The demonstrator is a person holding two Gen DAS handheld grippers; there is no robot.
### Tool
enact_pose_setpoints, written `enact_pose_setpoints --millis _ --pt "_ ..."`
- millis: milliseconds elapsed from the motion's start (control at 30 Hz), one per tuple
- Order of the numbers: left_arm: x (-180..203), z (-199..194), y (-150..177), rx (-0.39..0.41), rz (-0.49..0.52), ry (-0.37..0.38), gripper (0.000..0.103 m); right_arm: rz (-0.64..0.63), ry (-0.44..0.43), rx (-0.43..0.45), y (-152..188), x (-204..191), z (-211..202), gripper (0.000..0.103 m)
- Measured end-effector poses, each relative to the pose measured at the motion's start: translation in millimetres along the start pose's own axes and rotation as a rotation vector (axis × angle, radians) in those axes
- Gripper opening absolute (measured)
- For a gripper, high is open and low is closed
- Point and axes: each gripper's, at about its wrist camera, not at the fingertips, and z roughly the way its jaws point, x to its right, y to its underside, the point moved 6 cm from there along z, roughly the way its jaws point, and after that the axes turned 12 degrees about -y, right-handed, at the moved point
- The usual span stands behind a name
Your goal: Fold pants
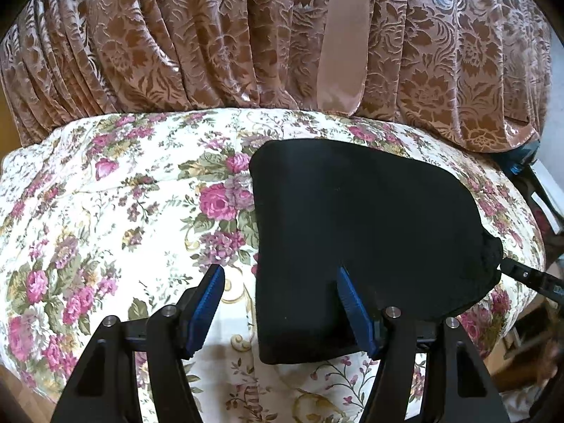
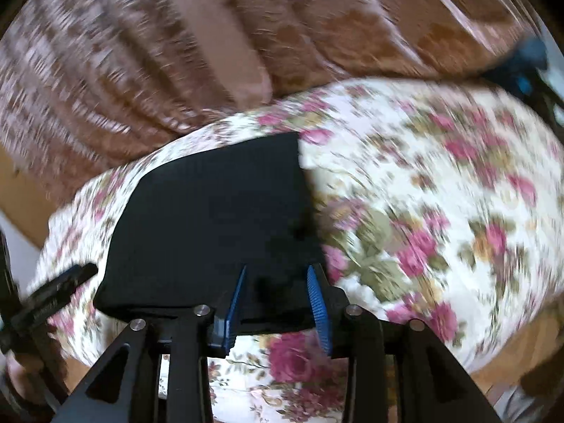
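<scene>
Pants [image 1: 363, 243], black and already folded into a thick compact slab, lie on a floral bedspread [image 1: 105, 211], and everything here is placed relative to them. Nearest the left camera, the left gripper [image 1: 280, 278] is spread wide: one blue pad sits over the bedspread just left of the slab's left edge, the other over the slab's near part, so that edge falls between the fingers. Nothing is pinched. In the right camera, the right gripper [image 2: 276, 278] is parted more narrowly, both pads over the pants' [image 2: 215, 218] near right corner, with black cloth showing between them; whether the pads touch it is hard to tell.

From each tool the slab extends straight ahead, its long axis seemingly running side to side between the two. Both are about equally close.

Beyond the pants the bedspread [image 2: 440, 183] continues, and behind it hangs a brown patterned curtain [image 1: 211, 42].

Hidden or unclear: the right view is heavily motion-blurred, the black cloth shows no fold lines or layers, and the slab's far right end bunches darkly beside the other tool's tip.
</scene>
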Motion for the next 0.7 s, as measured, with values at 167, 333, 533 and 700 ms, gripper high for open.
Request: enact_pose_setpoints --millis 167,333,533,700 --pt "2 7 7 -0.028 0.004 -0.002 0.067 0.140 -0.068 -0.032 6 28 14 0.036" --pt "-9 10 9 -0.044 -0.039 -0.004 0.069 0.182 -0.124 -0.025 7 29 25 0.035" --pt "-27 12 15 -0.057 -0.081 0.018 0.069 0.140 -0.148 -0.040 -4 26 27 0.013" --pt "-21 17 25 -0.081 -0.032 0.040 0.070 0.120 -0.147 -0.041 -11 30 21 0.012"
